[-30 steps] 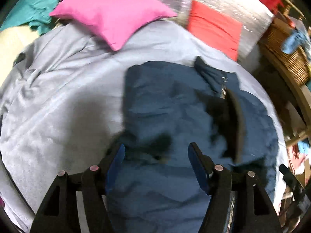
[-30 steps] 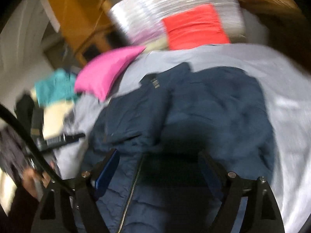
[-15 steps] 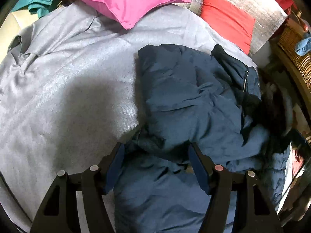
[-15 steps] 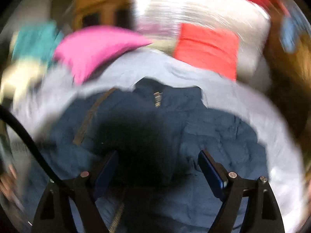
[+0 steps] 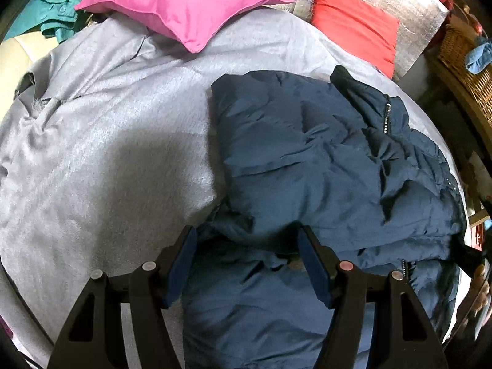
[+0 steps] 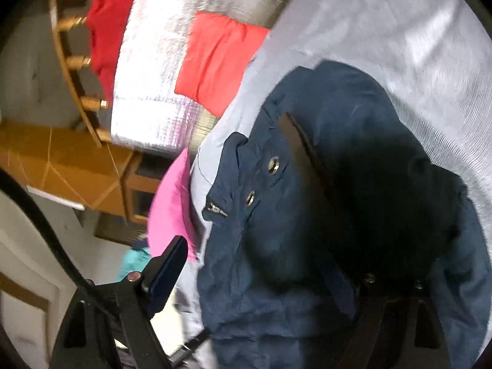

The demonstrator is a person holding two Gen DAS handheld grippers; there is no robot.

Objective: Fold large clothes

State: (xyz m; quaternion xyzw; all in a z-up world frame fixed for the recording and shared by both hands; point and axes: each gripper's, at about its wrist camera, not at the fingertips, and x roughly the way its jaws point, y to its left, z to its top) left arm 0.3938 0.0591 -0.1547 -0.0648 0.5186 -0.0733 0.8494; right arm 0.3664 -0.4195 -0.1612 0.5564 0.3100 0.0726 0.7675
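The navy jacket (image 5: 310, 166) lies on the right half of the bed (image 5: 101, 153), partly folded over itself, and its lower right part runs out of the left wrist picture, so its full outline cannot be followed. In the right wrist picture the jacket (image 6: 307, 215) fills the middle, but a deep shadow covers much of it and the picture is blurred, so the folds there are hard to read; only two metal snaps and a dark strap-like band are clear. The left tool (image 5: 246, 264) stands low over the near edge of the jacket, its two blue pads (image 5: 313, 264) apart at a middle width, with a bunched fold of the fabric lying between them; the pads do not seem to press it. The right tool (image 6: 267, 273) is rolled to one side and stands wide open: one blue pad (image 6: 167, 272) is seen beside the jacket's edge, while the other finger is lost in the dark shadow over the fabric (whether it touches the cloth I cannot tell). The jacket is soft and puffy, with a slightly shiny, creased surface and a metal zipper (image 5: 386, 117) near the collar. The bed cover is grey, with a fine woven texture and long wrinkles. Behind lie a smooth pink pillow (image 5: 184, 3), a red pillow (image 5: 353, 27) against a silver quilted panel (image 5: 409, 9), and a wicker basket (image 5: 464, 61) at the right edge.
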